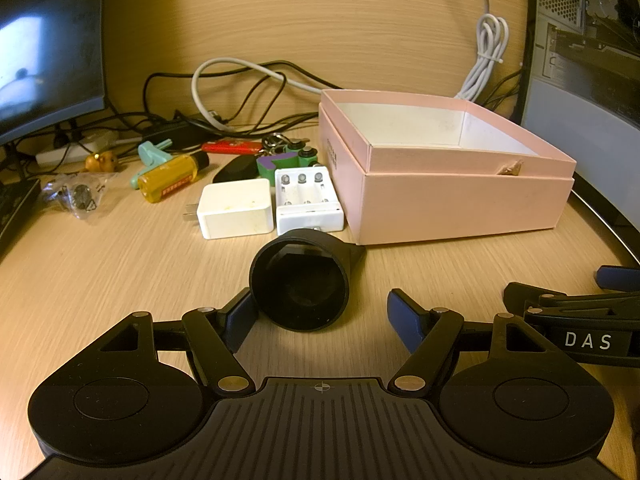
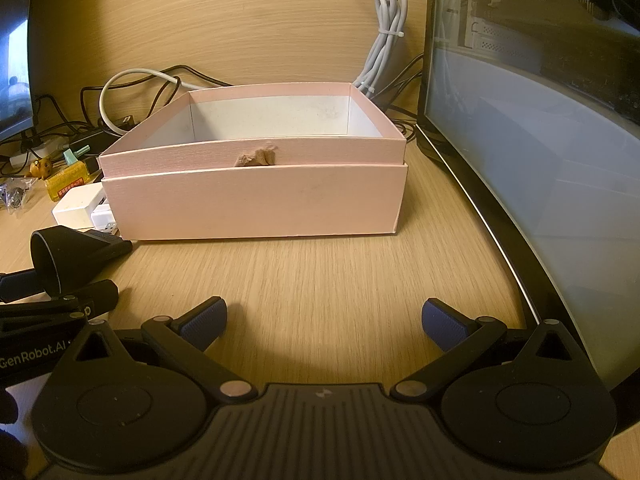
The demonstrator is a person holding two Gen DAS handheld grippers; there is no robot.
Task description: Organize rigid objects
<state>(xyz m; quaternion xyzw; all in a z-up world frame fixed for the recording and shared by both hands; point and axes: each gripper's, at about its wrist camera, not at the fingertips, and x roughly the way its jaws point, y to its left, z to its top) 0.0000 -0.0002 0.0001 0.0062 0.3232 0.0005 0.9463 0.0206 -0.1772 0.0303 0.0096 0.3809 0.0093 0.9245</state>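
Left wrist view: a pale wood-grain desk (image 1: 120,264) is seen running back to a wall panel of the same grain, with a dark monitor (image 1: 48,40) raised at the far left and a computer case (image 1: 584,52) at the right edge. The left gripper (image 1: 322,314) is held low over the desk with its jaws spread wide and nothing gripped; a black cone-shaped lens hood (image 1: 300,284) lies on its side between the blue fingertips, its wide mouth turned toward the camera and close to the left pad. Just behind it a white charger (image 1: 236,208) and a white battery holder (image 1: 306,198) are set side by side, the holder close against an open pink box (image 1: 460,204) whose inside looks bare. Further back, a yellow bottle (image 1: 172,178), a red item and tangled cables (image 1: 224,92) are scattered. In the right wrist view, the right gripper (image 2: 324,322) is likewise released, over bare desk in front of the box, with a glossy dark panel (image 2: 540,160) standing to its right.
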